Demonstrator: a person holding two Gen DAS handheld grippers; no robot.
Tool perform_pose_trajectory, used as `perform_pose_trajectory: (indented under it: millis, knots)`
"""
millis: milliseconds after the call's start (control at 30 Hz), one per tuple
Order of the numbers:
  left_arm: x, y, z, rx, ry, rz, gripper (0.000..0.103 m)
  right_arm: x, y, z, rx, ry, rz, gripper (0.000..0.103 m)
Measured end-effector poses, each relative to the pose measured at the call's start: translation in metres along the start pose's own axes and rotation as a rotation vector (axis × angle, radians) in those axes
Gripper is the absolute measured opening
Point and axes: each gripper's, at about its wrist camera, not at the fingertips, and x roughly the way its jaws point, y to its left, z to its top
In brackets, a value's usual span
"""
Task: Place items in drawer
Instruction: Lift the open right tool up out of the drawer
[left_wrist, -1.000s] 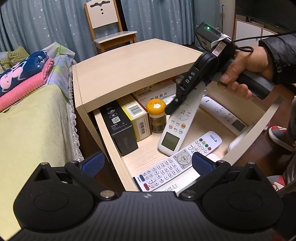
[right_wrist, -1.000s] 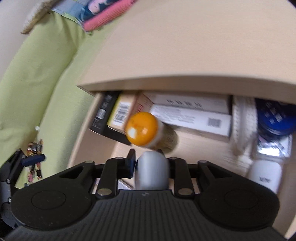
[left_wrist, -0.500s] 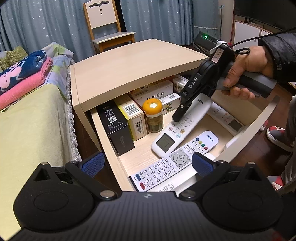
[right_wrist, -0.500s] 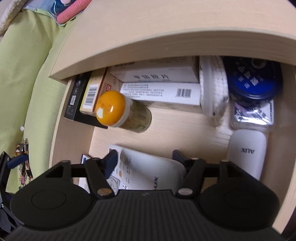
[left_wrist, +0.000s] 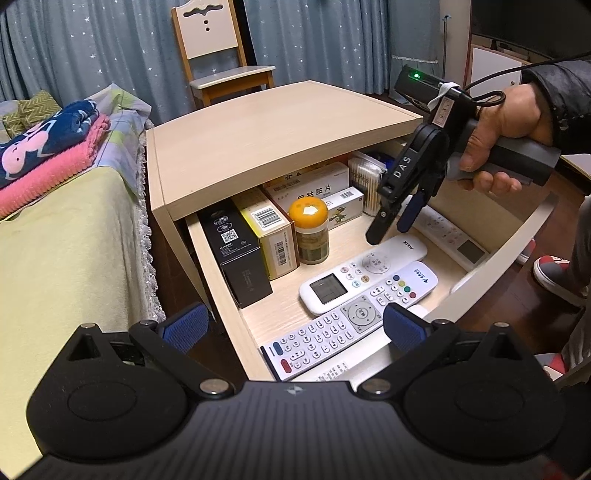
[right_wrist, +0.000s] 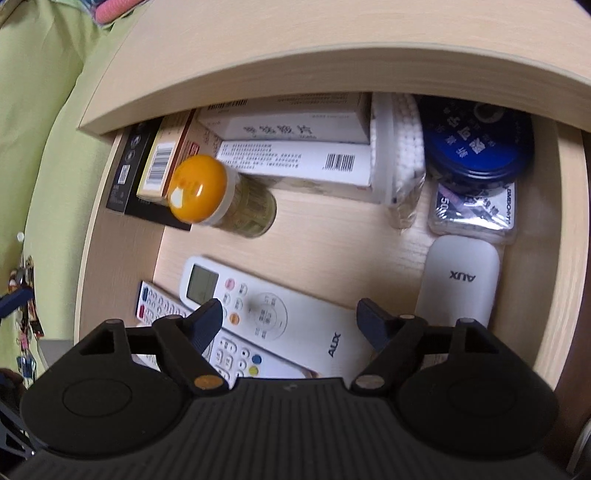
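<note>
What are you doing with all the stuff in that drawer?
A person is putting things away in the open drawer with two hand-held grippers. The right gripper hangs open just above the white AUX remote, which lies flat in the drawer beside another remote and near the orange-capped bottle. The left gripper is open and empty, held back at the drawer's front.
</note>
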Motion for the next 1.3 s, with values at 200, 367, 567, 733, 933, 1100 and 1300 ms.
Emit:
perform_pose_trajectory:
  millis: [200, 367, 567, 733, 933, 1100, 1300]
  knots:
    - [-0.002, 0.001, -0.002, -0.005, -0.004, 0.003, 0.102, 0.0, 0.004, -0.008, 0.016, 0.033, -0.055, 0.079]
    - [-0.003, 0.0, -0.002, -0.006, -0.012, 0.0, 0.102, 0.011, 0.011, -0.015, 0.028, 0.068, -0.097, 0.089]
    - [-0.008, 0.002, -0.006, -0.022, -0.019, 0.002, 0.102, 0.023, 0.006, -0.018, 0.067, 0.074, -0.068, 0.091]
    - [-0.011, 0.006, -0.009, -0.036, -0.02, 0.008, 0.102, 0.03, 0.007, -0.016, 0.108, 0.049, 0.087, 0.09]
    - [-0.014, 0.009, -0.011, -0.037, -0.015, 0.018, 0.102, 0.048, 0.039, -0.009, 0.039, 0.053, 0.093, 0.093]
    - [-0.018, 0.011, -0.014, -0.044, -0.013, 0.021, 0.102, 0.051, 0.04, -0.007, 0.037, 0.048, 0.091, 0.094]
    - [-0.023, 0.008, -0.014, -0.03, -0.007, 0.039, 0.102, 0.032, 0.037, -0.015, 0.067, 0.029, 0.081, 0.092]
